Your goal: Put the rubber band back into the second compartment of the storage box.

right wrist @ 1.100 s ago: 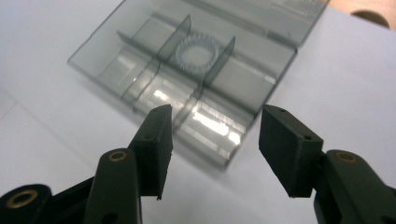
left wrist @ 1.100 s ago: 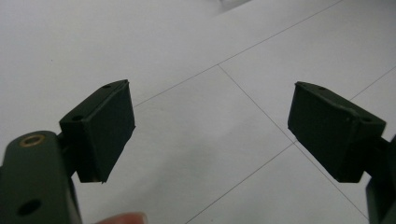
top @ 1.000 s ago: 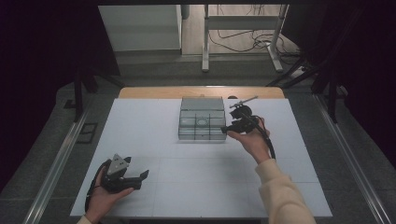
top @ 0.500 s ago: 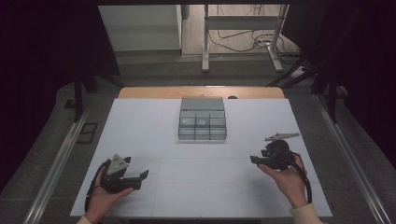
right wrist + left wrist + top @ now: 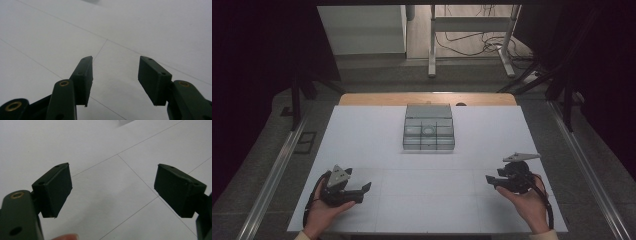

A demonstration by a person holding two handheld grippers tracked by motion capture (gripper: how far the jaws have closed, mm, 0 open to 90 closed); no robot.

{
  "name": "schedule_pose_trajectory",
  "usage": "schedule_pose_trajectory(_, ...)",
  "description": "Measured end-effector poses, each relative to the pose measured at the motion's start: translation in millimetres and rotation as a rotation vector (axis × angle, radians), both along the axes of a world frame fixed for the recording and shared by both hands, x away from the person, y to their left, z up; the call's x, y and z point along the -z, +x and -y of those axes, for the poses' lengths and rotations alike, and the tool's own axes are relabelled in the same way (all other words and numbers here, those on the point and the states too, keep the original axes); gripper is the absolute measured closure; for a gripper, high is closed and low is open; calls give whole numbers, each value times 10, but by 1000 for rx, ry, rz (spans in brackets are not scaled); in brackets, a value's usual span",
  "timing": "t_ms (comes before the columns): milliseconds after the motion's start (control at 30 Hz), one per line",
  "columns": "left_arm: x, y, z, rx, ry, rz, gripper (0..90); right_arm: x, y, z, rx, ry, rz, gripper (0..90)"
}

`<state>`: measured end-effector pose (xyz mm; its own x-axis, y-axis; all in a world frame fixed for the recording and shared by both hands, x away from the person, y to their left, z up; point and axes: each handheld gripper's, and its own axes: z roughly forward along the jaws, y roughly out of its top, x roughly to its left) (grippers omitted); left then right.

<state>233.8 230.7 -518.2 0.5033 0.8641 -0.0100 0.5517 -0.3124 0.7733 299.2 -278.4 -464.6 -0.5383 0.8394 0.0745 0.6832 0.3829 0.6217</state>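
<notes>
A grey compartment box (image 5: pixel 429 128) stands at the far middle of the white table (image 5: pixel 432 200); one of its cells holds a round pale piece. My left gripper (image 5: pixel 366 189) rests low at the near left, held in a hand and pointing right. Its jaws stand wide apart over bare table (image 5: pixel 112 180), with nothing between them. My right gripper (image 5: pixel 490 181) sits at the near right, pointing left, well away from the box. In the right gripper view (image 5: pixel 115 75) its jaws stand apart over the white surface, and the gap between them holds nothing.
Thin seam lines cross the white sheet. A wooden strip (image 5: pixel 427 98) edges the table's far side. Metal rails (image 5: pixel 272 175) run along both sides of the table. Beyond it stand a pale cabinet (image 5: pixel 362 30) and a stand's legs (image 5: pixel 432 55) with cables on the floor.
My right gripper has come back from beside the compartment box to the near right of the table, and lower. The left gripper has stayed put.
</notes>
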Motion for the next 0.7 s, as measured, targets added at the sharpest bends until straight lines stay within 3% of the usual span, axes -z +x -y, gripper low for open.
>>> schedule_pose_trajectory(133, 4, -3, -2, 0, -2, 0, 152, 140, -53, 44, -29, 25, 23, 448)
schedule_pose_trajectory(333, 6, -2, 2, 0, 0, 0, 152, 232, -142, 155, -17, 68, 71, 447)
schedule_pose_trajectory(700, 8, 0, 5, -1, 0, -1, 152, 253, -130, 165, -39, 80, 75, 444)
